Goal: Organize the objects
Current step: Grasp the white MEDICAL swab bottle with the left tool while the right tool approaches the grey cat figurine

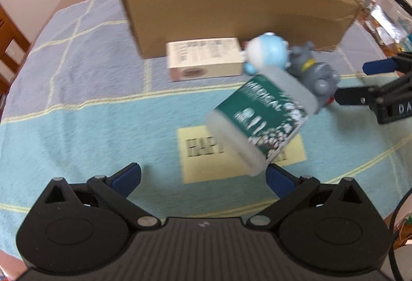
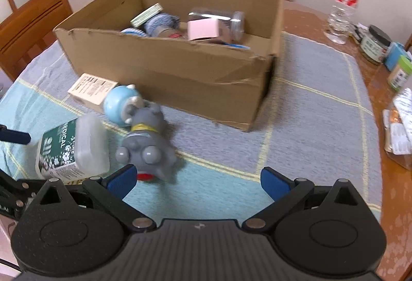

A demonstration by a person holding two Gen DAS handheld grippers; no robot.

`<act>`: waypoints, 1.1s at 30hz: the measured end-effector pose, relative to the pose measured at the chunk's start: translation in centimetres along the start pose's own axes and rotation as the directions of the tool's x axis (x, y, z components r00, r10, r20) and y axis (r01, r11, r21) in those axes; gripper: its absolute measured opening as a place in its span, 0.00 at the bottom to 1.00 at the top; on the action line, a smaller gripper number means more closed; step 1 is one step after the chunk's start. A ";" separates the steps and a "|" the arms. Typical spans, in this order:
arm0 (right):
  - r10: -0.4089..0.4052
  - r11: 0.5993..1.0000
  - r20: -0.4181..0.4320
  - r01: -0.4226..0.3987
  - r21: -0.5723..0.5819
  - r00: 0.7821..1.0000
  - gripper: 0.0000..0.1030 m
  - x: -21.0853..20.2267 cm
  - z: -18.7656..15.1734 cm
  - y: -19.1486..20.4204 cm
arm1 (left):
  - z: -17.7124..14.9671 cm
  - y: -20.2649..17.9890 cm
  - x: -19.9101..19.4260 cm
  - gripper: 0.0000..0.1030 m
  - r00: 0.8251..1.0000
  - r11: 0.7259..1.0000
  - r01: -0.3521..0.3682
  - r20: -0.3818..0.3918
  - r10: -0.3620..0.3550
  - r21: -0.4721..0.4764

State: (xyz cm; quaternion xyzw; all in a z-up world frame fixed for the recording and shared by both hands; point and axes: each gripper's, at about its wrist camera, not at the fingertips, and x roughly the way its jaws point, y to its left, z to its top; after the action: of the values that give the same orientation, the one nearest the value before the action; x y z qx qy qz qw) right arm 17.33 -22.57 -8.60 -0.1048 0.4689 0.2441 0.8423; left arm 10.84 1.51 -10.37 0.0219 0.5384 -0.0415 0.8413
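Hovering with both sets of jaws wide and empty: left gripper (image 1: 203,175) has the green-labelled tub (image 1: 260,121) just ahead by its right jaw, probably light, slick plastic, so I'd pinch its flat sides; right gripper (image 2: 197,180) faces the grey toy (image 2: 146,144).

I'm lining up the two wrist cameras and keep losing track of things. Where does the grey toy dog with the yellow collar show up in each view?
Left wrist: the grey toy dog is right of centre, behind the green-labelled container, near the right gripper.
Right wrist: it lies left of centre, just ahead of the gripper's left finger.
Shared landmark: the cardboard box, behind the dog in both views.
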 end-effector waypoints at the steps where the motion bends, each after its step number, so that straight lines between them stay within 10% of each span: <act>1: 0.001 1.000 -0.005 -0.001 -0.013 1.000 1.00 0.3 0.0 0.3 | 0.0 0.4 0.1 0.99 1.000 1.000 -0.010 -0.003 0.010 -0.011; 33: -0.087 0.996 -0.022 0.087 0.025 0.996 1.00 1.7 -2.0 -2.5 | 3.1 -3.8 0.6 0.99 0.991 0.985 0.105 0.095 -0.093 -0.136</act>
State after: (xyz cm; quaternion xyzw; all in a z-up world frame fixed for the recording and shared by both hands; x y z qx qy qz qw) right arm 17.88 -25.05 -11.23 -0.1169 0.4760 0.2001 0.8484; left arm 13.55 -2.53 -9.53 -0.0664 0.5027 -0.0461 0.8607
